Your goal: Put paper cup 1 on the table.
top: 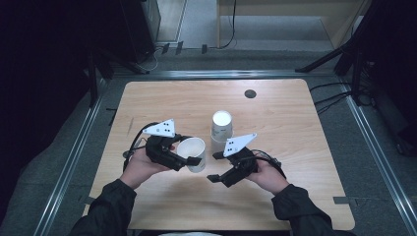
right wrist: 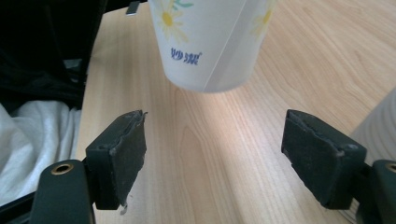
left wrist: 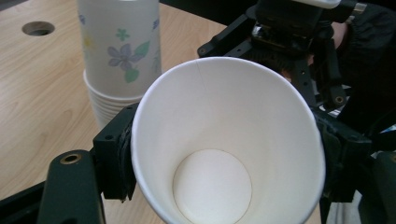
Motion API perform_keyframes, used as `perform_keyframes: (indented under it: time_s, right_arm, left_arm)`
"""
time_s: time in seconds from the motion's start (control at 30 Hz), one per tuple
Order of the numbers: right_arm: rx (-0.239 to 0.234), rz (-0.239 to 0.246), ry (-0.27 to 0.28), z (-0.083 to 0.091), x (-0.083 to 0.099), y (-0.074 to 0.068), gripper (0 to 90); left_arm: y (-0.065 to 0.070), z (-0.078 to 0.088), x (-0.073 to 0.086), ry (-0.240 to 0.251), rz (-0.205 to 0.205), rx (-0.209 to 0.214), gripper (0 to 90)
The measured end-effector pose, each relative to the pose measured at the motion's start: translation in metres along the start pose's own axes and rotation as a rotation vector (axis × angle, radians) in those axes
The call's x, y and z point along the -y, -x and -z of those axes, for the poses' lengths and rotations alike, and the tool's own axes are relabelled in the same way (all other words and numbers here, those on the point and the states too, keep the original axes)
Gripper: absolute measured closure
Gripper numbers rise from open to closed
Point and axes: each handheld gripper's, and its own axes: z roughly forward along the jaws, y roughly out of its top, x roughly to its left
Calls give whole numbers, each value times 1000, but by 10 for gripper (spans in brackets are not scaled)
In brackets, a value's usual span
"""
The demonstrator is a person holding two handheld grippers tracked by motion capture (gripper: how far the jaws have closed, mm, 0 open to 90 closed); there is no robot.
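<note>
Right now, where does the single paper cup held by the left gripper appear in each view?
High view: single cup, centre-left, clamped by the left gripper.
Left gripper view: cup at centre, mouth toward the camera.
Right gripper view: cup at top centre.
Shared landmark: the cup stack.

The high view looks forward and down on the whole table (top: 275, 108) from above. Each gripper view sits close behind its jaws; all three share the cup (top: 193, 153) (left wrist: 224, 154) (right wrist: 210, 42).
</note>
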Motion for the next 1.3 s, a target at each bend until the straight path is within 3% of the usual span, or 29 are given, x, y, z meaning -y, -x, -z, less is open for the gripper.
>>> perform_keyframes:
  time_s: [0.2, 0.37, 0.87, 1.3]
  right_arm:
    - [65, -5, -20, 0, 3, 5, 221]
    - [88, -11, -14, 3, 4, 9, 221]
    - [103, -23, -42, 1, 8, 13, 230]
    - [97, -15, -64, -1, 9, 12, 230]
  left_arm:
    - [-7, 4, 4, -16, 8, -16, 229]
    - [-13, 8, 7, -25, 14, -40, 229]
    - [-30, 19, 16, -45, 49, -92, 229]
    - [-58, 34, 33, -71, 113, -203, 228]
